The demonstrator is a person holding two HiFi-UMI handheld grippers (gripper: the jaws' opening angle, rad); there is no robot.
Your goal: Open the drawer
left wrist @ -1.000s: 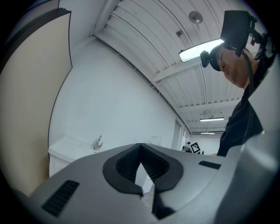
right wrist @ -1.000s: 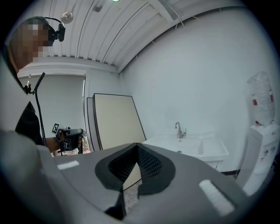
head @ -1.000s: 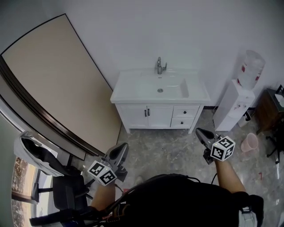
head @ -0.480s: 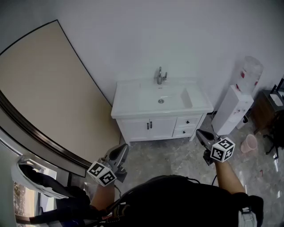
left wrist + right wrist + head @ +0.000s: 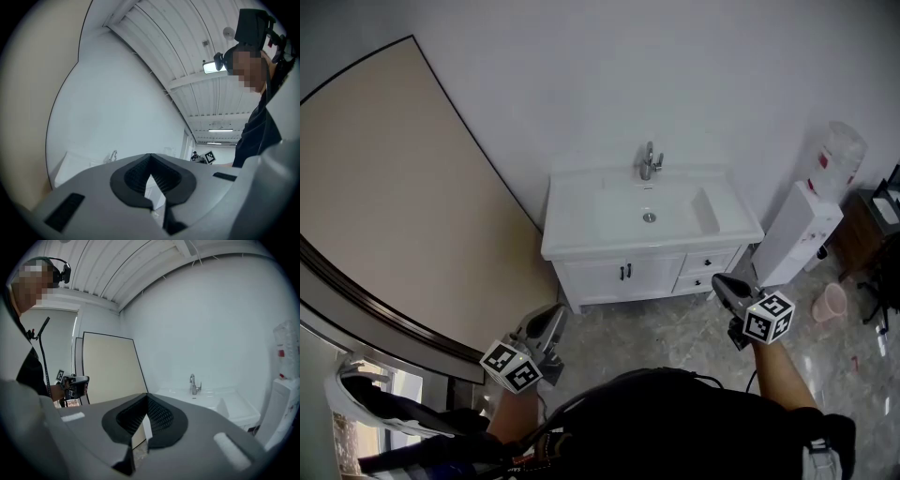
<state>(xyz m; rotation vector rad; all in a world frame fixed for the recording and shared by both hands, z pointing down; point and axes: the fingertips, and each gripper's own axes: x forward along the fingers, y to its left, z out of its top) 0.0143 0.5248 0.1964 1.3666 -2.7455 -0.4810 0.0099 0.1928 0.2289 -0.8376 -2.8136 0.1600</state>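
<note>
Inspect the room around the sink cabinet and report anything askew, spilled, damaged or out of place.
Nothing stands out. The sink cabinet looks intact, its drawers shut; no spill shows on the floor. A pink bucket sits loose by the water dispenser.

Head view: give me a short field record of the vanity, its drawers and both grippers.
vanity: white, against the wall, sink on top
drawers: two, stacked at its right end, both closed
left gripper: shut, empty, short of the vanity
right gripper: shut, empty, touching no drawer
beside vanity: water dispenser at right, beige board at left
</note>
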